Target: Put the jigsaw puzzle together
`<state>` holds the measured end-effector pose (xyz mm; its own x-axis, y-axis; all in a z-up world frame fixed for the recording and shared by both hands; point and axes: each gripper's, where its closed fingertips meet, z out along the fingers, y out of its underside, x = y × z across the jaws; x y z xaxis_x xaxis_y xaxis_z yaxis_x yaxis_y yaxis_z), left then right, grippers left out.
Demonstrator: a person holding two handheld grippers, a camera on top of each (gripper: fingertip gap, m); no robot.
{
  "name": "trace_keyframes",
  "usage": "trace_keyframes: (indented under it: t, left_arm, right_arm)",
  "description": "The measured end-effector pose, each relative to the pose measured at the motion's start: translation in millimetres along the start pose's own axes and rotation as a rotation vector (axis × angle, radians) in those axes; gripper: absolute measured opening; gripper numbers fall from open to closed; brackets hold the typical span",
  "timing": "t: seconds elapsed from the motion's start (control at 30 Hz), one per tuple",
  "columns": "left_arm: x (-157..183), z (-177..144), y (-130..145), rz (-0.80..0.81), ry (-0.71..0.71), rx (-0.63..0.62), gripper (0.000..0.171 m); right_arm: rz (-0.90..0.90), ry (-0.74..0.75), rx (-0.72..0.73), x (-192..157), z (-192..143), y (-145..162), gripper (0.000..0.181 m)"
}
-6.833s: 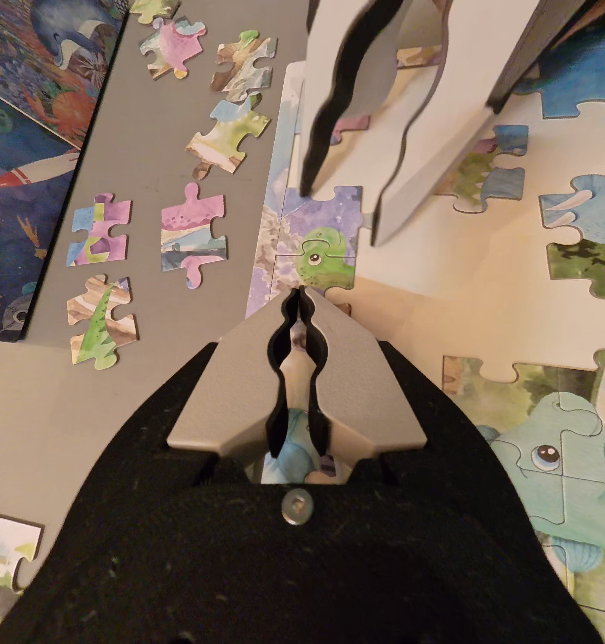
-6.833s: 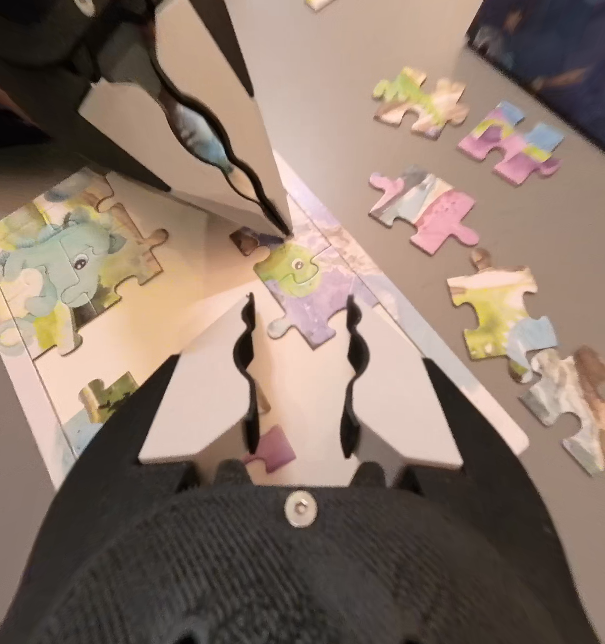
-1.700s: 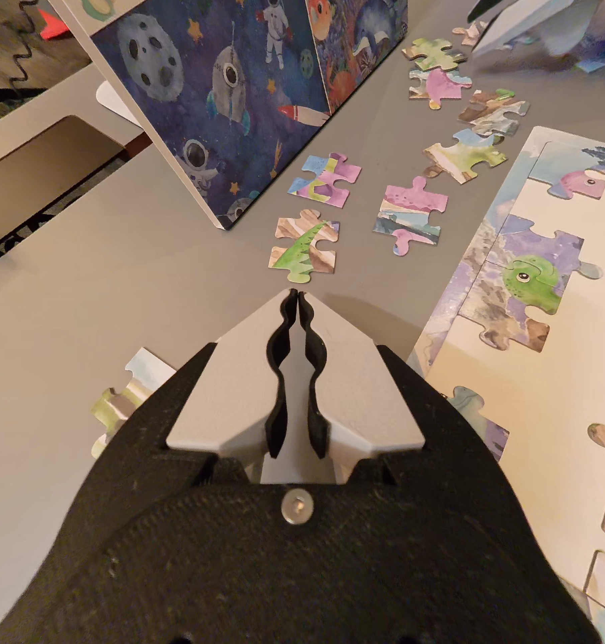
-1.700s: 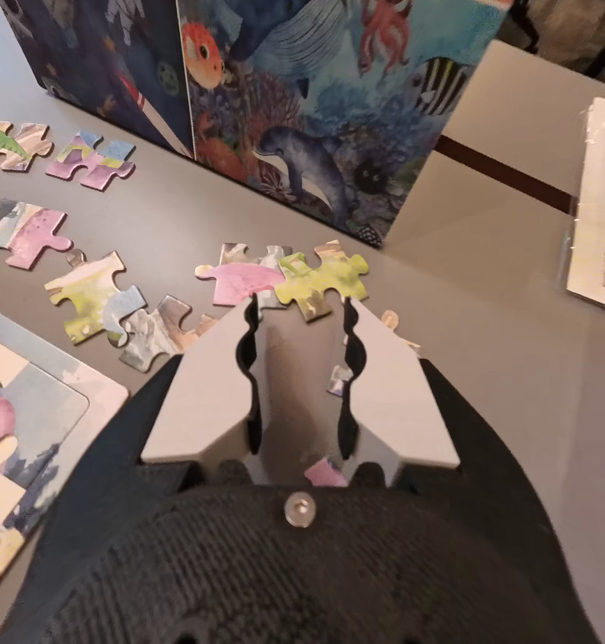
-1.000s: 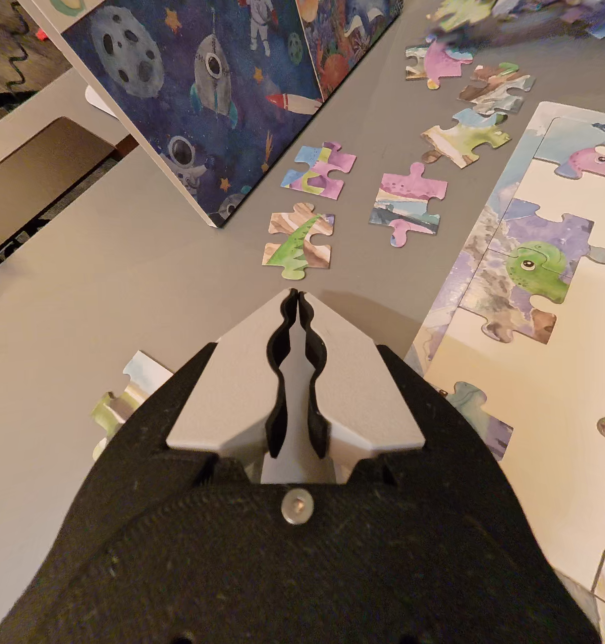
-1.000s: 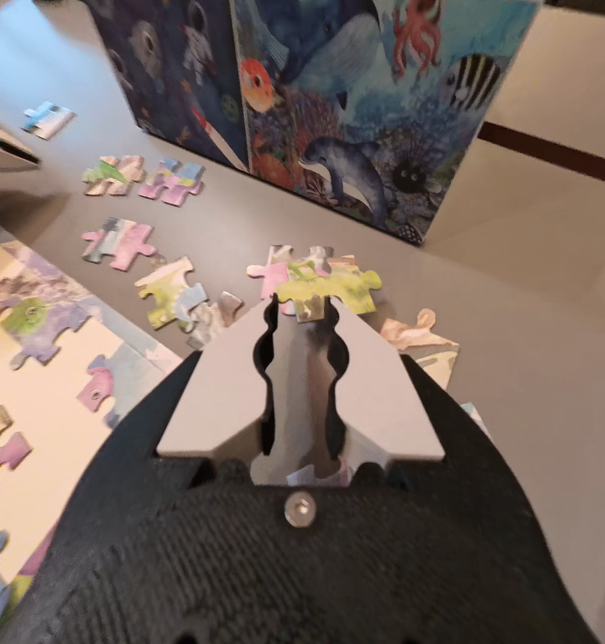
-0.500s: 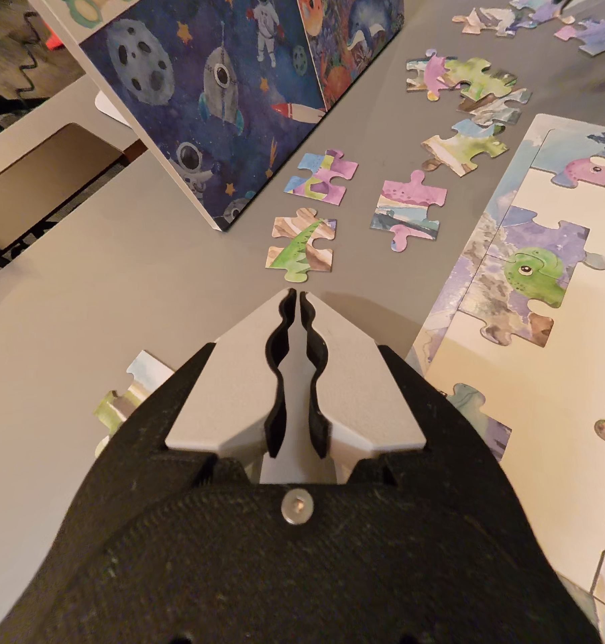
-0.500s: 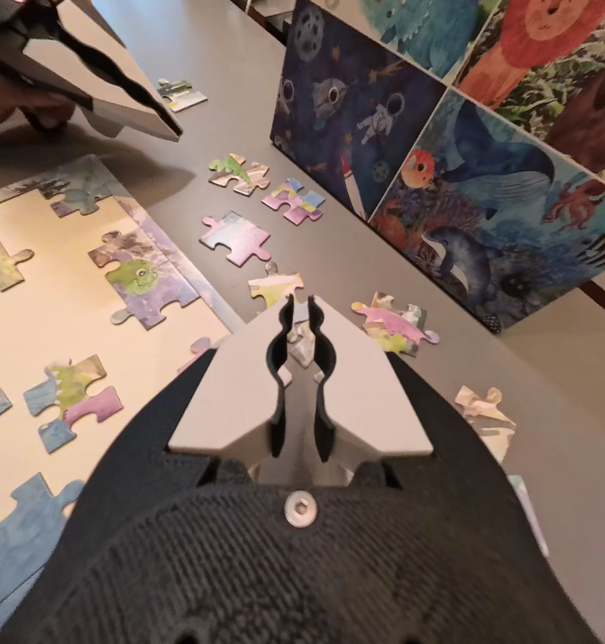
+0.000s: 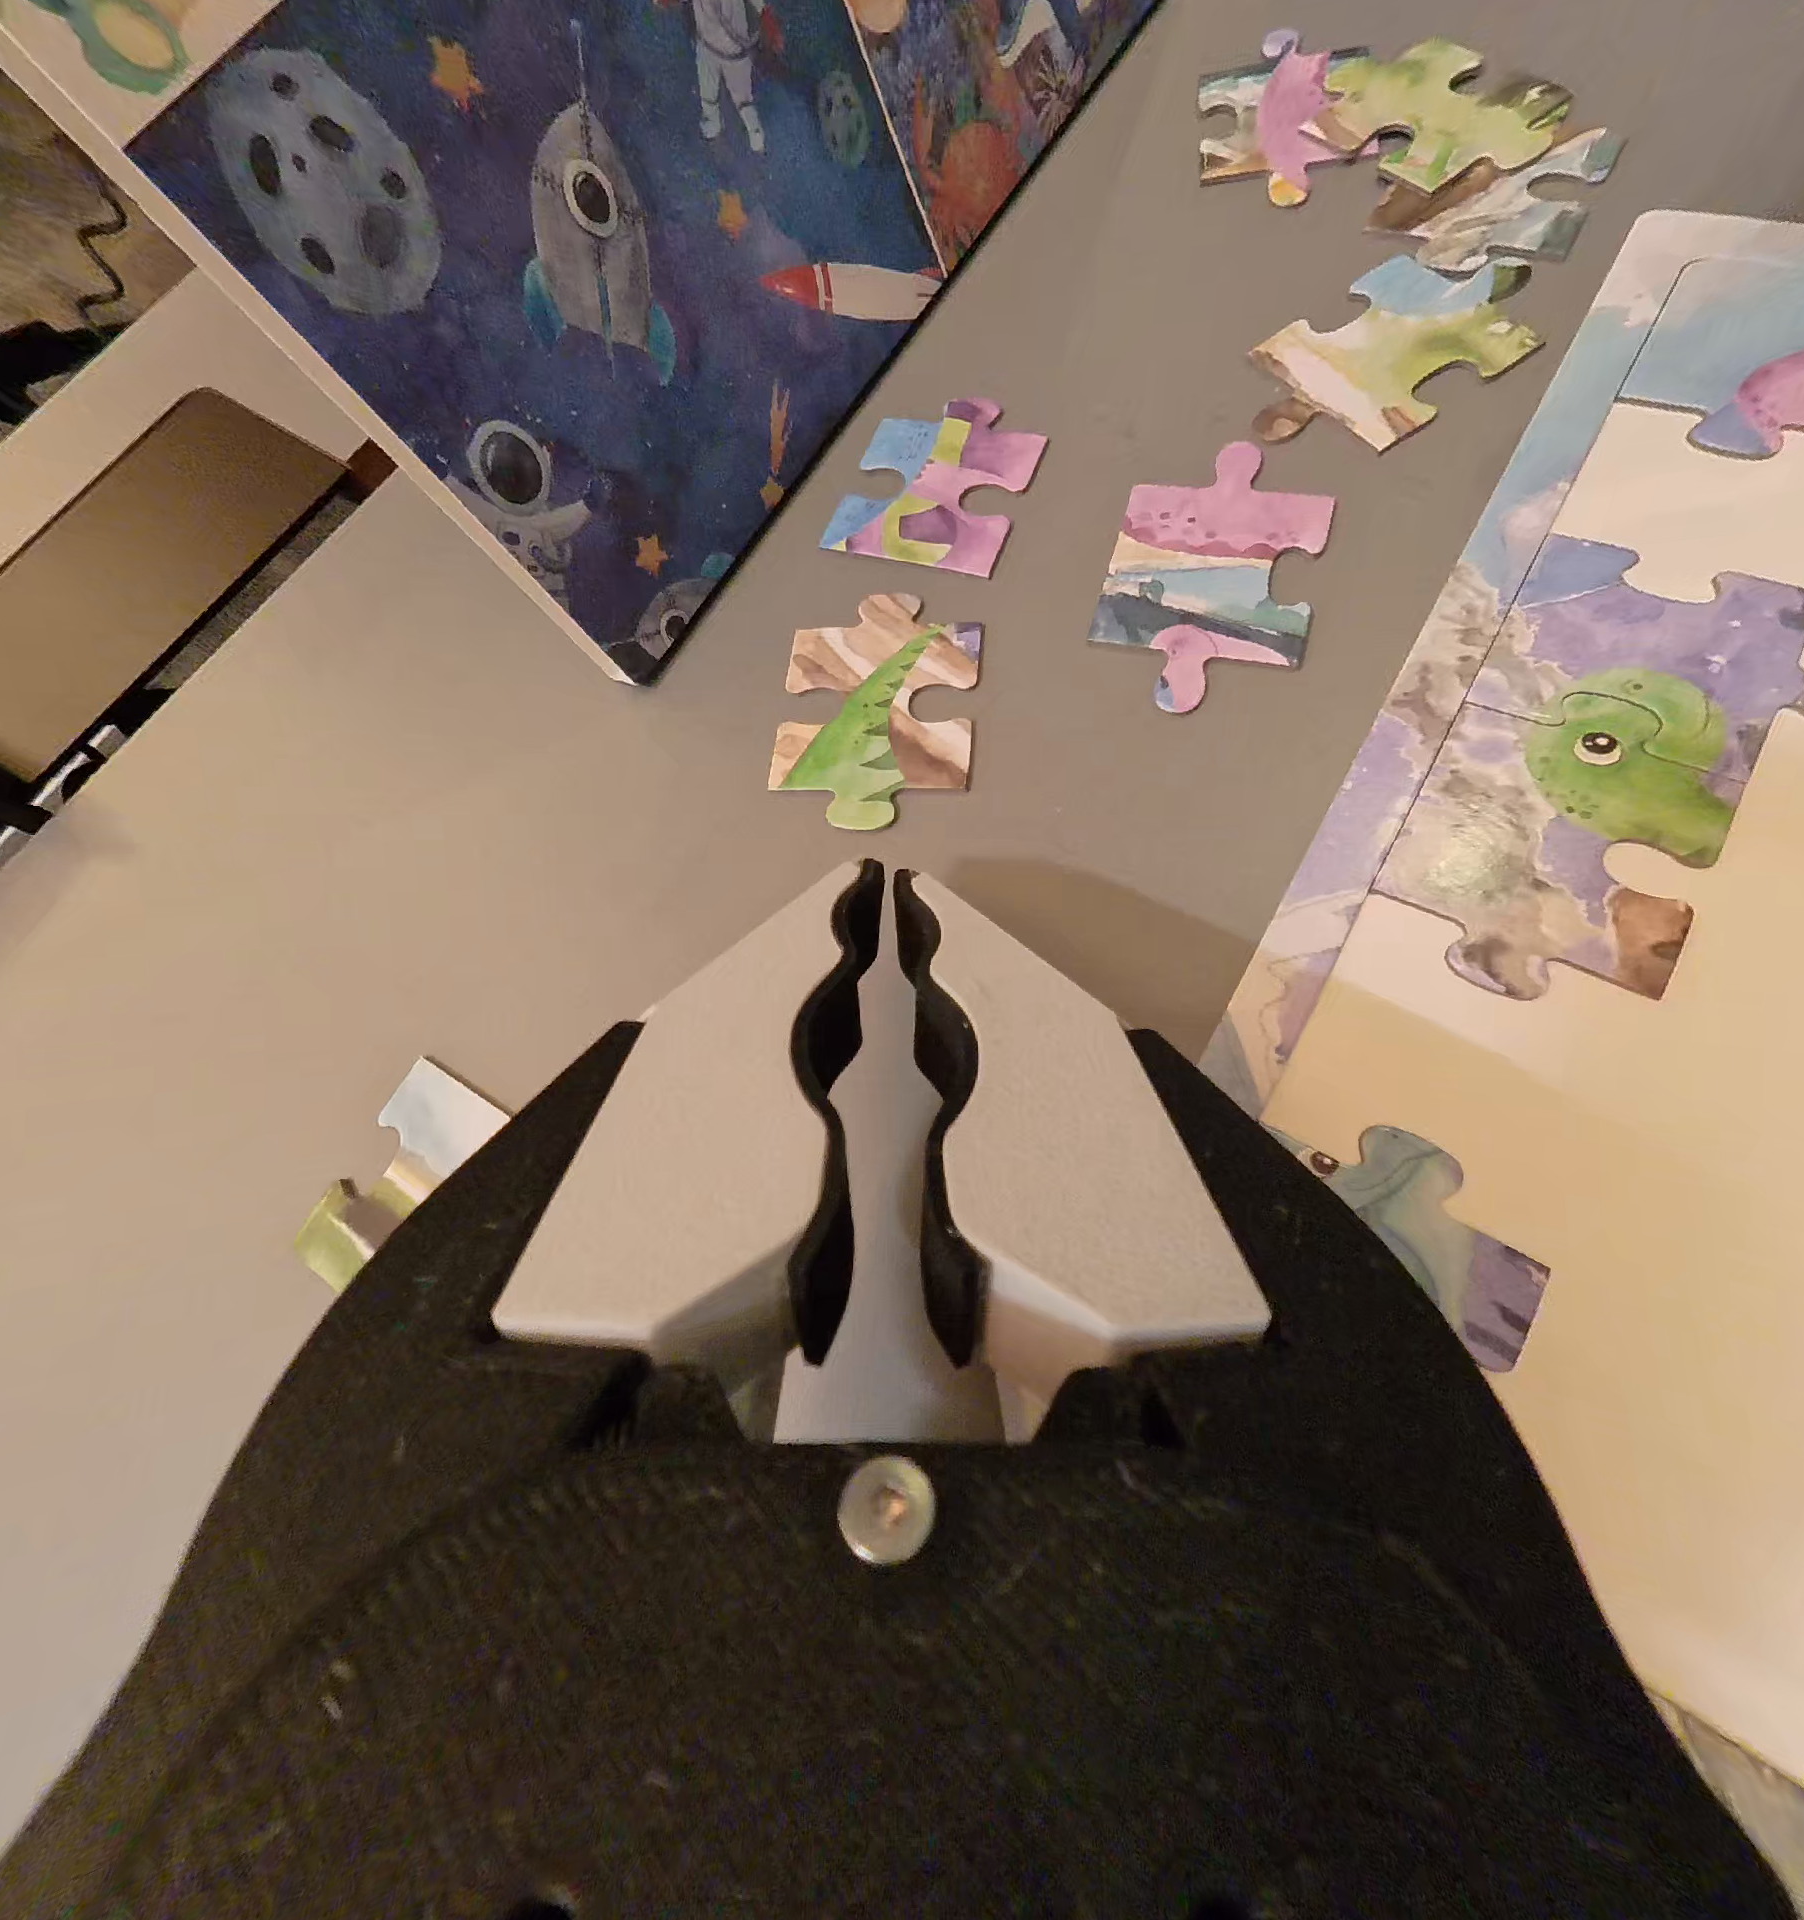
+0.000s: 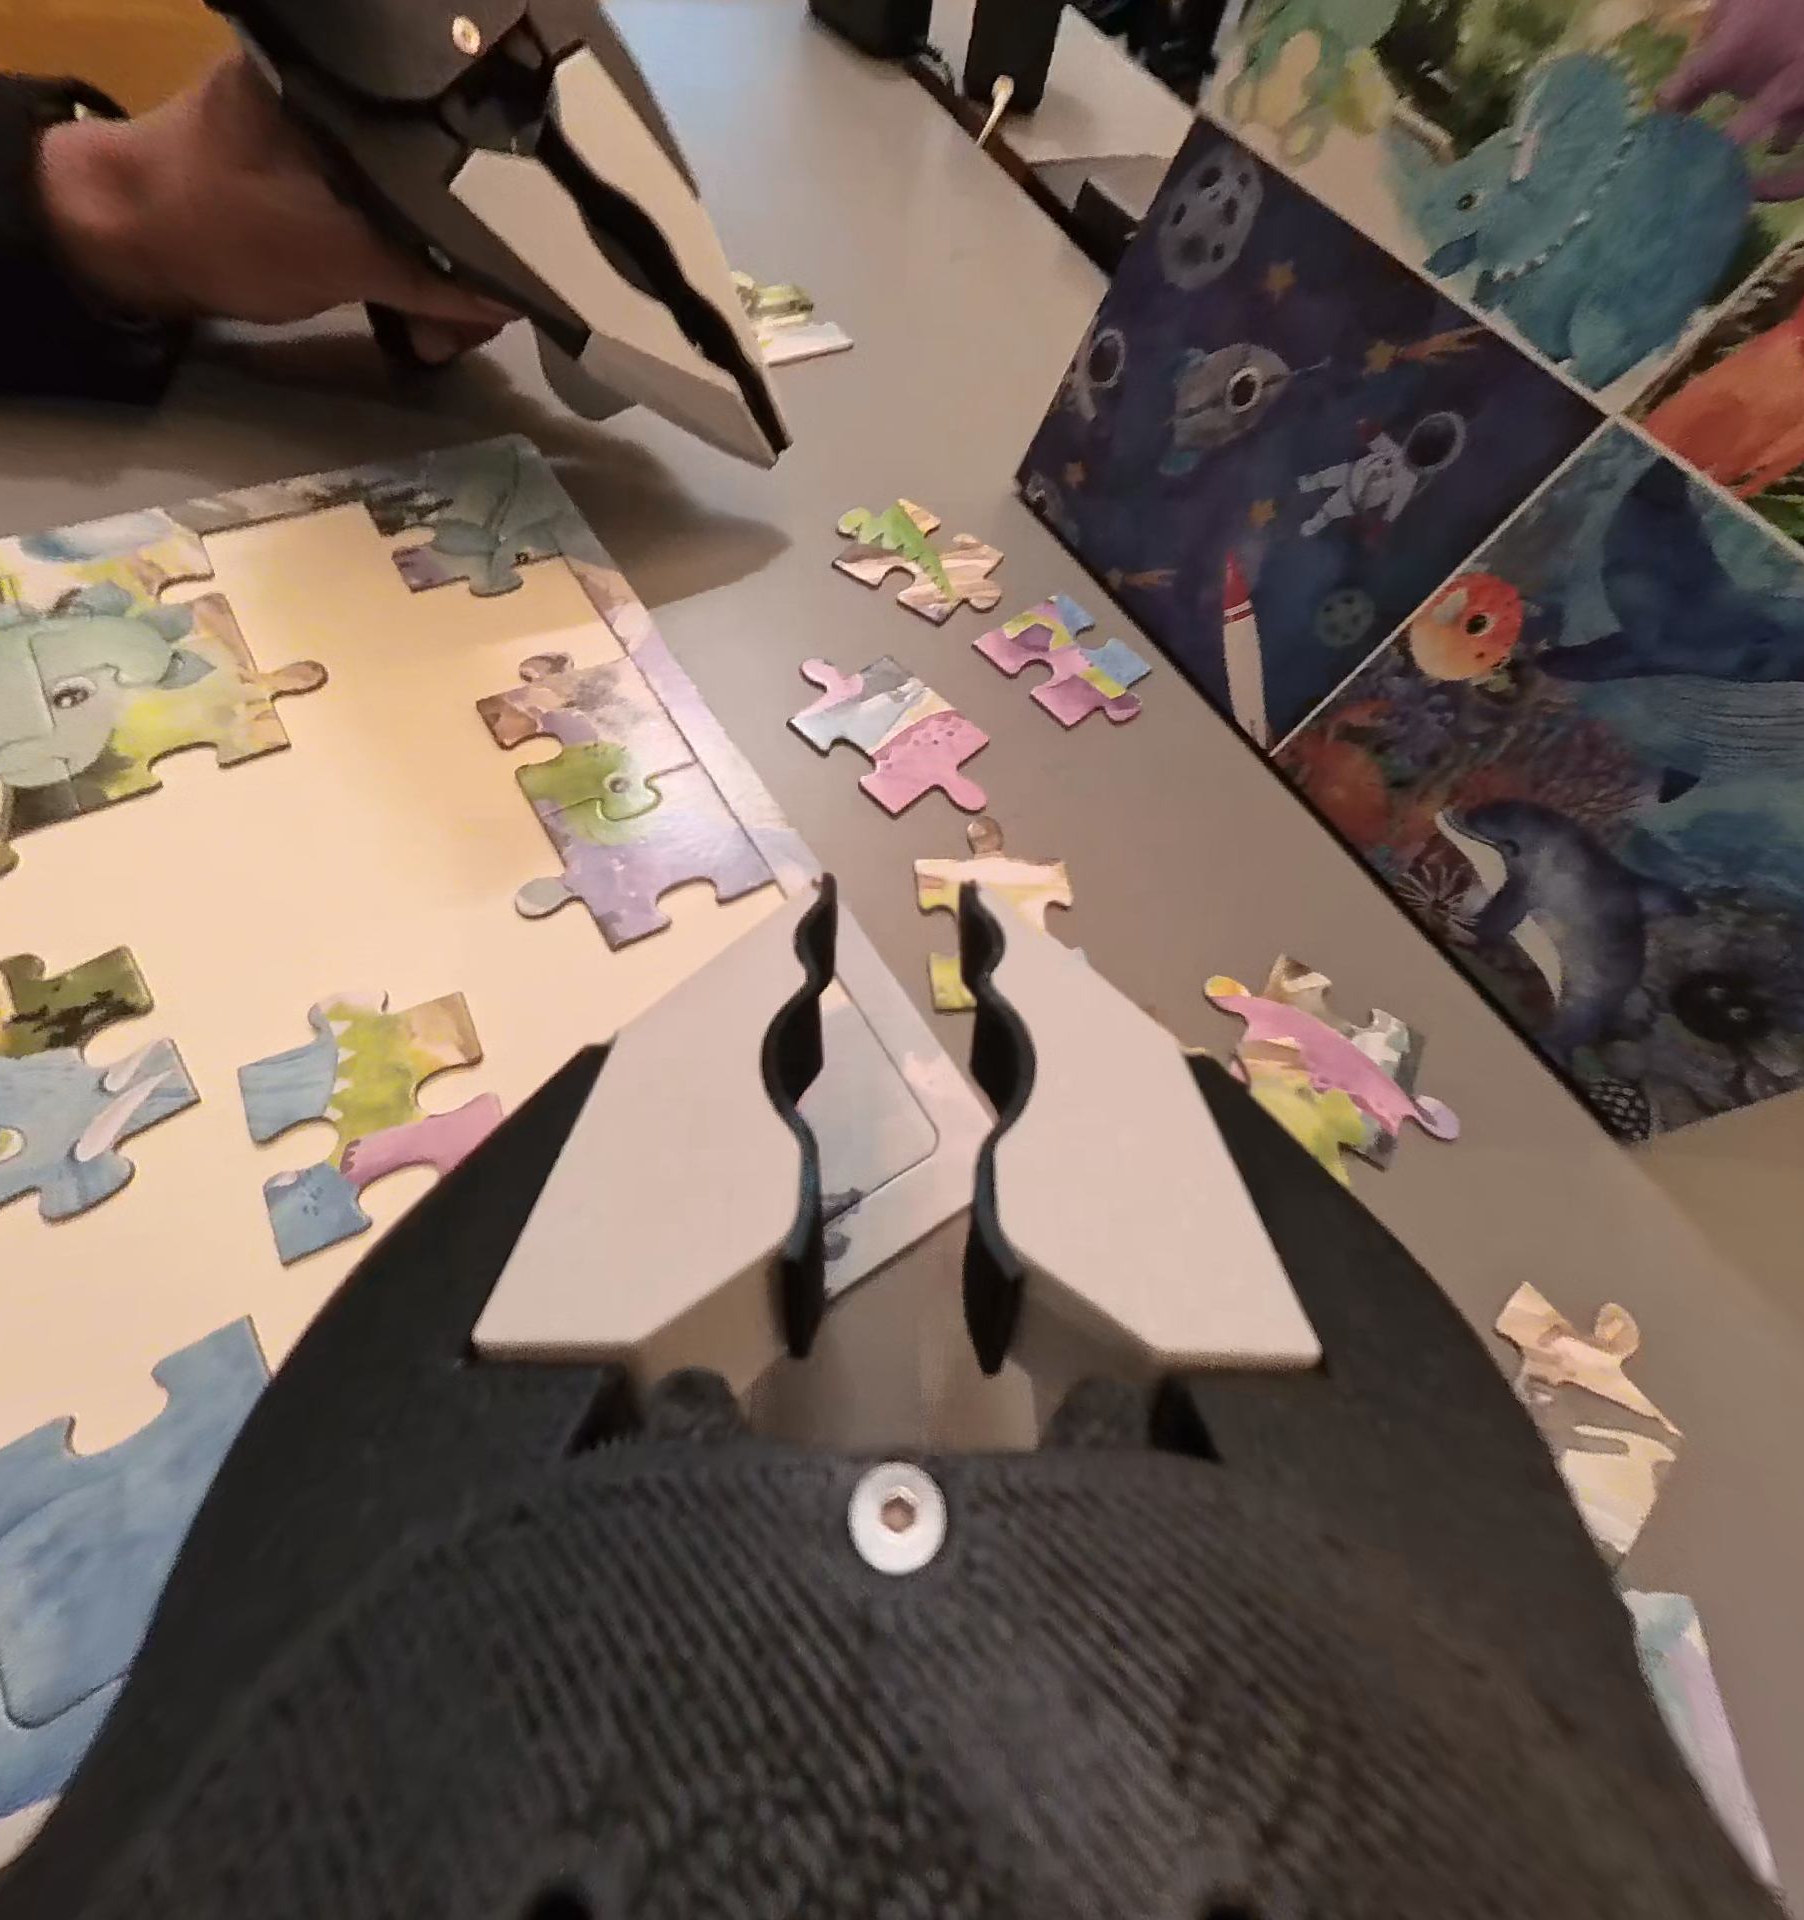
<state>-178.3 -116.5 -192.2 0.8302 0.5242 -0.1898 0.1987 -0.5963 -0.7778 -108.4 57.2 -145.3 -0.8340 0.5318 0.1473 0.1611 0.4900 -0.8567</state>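
The puzzle tray (image 10: 378,862) lies on the grey table with several pieces set in it, among them a green dinosaur head (image 10: 607,790) and a pale blue dinosaur (image 10: 56,686). My right gripper (image 10: 895,891) is open and empty, above the tray's near corner. My left gripper (image 9: 877,868) is shut and empty, just short of a brown piece with a green tail (image 9: 877,717). It also shows in the right wrist view (image 10: 768,436), held by a hand (image 10: 202,208). Loose pieces lie beside the tray: a pink and striped one (image 9: 1215,582), a pink and blue one (image 9: 934,488), a green and blue one (image 9: 1397,353).
A tall box with space and sea pictures (image 10: 1500,623) stands along the table behind the loose pieces. A small pile of pieces (image 10: 1324,1070) lies near it. More pieces lie at the right (image 10: 1584,1392). One piece (image 9: 399,1174) is half hidden under my left gripper. One gripper's finger ends stand about 20 centimeters off the other's.
My right gripper has opened and swung from the pile of pieces toward the tray's corner. My left gripper has stayed shut and hardly moved.
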Motion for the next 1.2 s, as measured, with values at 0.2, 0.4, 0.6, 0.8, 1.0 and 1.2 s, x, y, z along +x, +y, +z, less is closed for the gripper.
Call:
trace_keyframes:
  t: [0.2, 0.4, 0.6, 0.8, 1.0, 1.2]
  left_arm:
    - [-0.3, -0.3, -0.1, -0.003, 0.001, 0.003, 0.001]
    - [-0.6, -0.2, 0.2, -0.004, 0.001, 0.002, 0.001]
    - [-0.3, -0.1, 0.5, -0.001, 0.001, 0.001, 0.001]
    - [0.0, 0.5, 1.2, 0.005, -0.002, -0.005, 0.001]
    - [-0.7, -0.3, 0.4, -0.011, 0.007, 0.003, 0.003]
    - [0.7, 1.3, 2.0, 0.015, -0.004, -0.012, 0.003]
  right_arm:
    - [0.051, 0.059, 0.116, 17.1, -19.5, -12.7, 0.022]
    - [0.09, 0.117, 0.237, 32.0, -36.9, -25.3, 0.021]
    - [0.177, 0.118, 0.297, 43.2, -45.8, -25.2, 0.022]
    - [0.186, 0.157, 0.317, 50.4, -49.9, -25.5, 0.023]
    - [0.249, 0.125, 0.36, 53.0, -54.2, -27.2, 0.024]
    - [0.218, 0.151, 0.347, 53.0, -54.7, -27.5, 0.026]
